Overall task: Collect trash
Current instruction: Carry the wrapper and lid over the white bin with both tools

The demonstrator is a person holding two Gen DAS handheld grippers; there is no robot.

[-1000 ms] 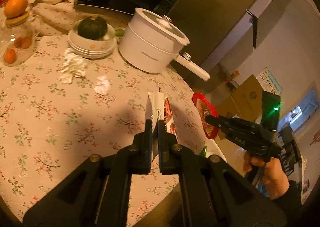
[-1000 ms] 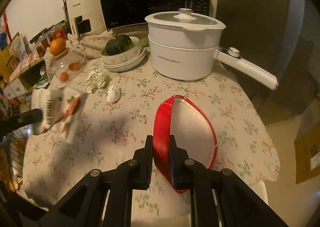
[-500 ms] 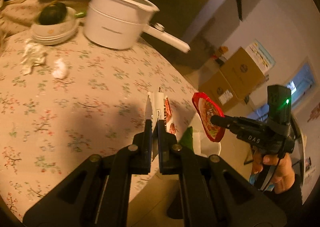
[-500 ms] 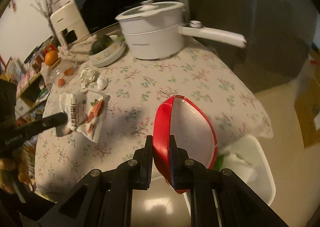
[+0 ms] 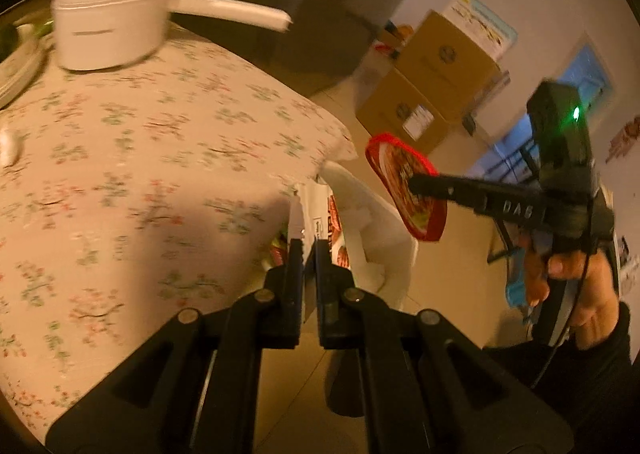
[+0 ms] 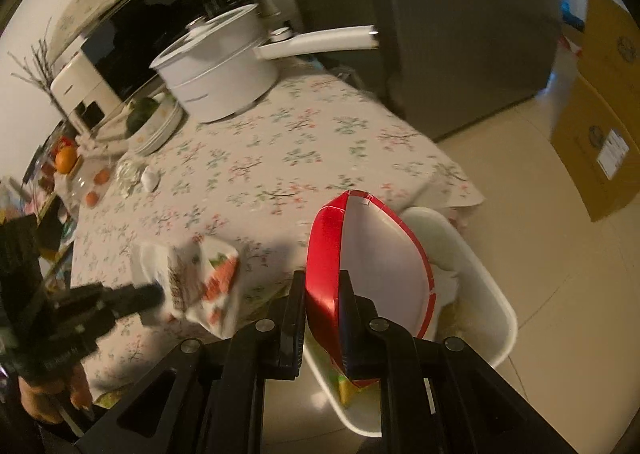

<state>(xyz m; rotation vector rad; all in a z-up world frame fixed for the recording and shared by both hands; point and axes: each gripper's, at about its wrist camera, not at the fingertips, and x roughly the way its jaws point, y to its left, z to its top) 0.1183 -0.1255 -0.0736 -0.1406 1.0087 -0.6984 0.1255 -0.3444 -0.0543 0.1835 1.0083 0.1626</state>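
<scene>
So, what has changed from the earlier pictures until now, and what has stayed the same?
Both grippers moved off the table toward the white bin beside it. The left gripper carried the snack wrapper there, the right gripper the red lid. Nothing was let go. The white pot and crumpled tissues stayed in place.

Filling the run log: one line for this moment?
left claw: shut on snack wrapper | right claw: shut on red lid | both near white bin
</scene>
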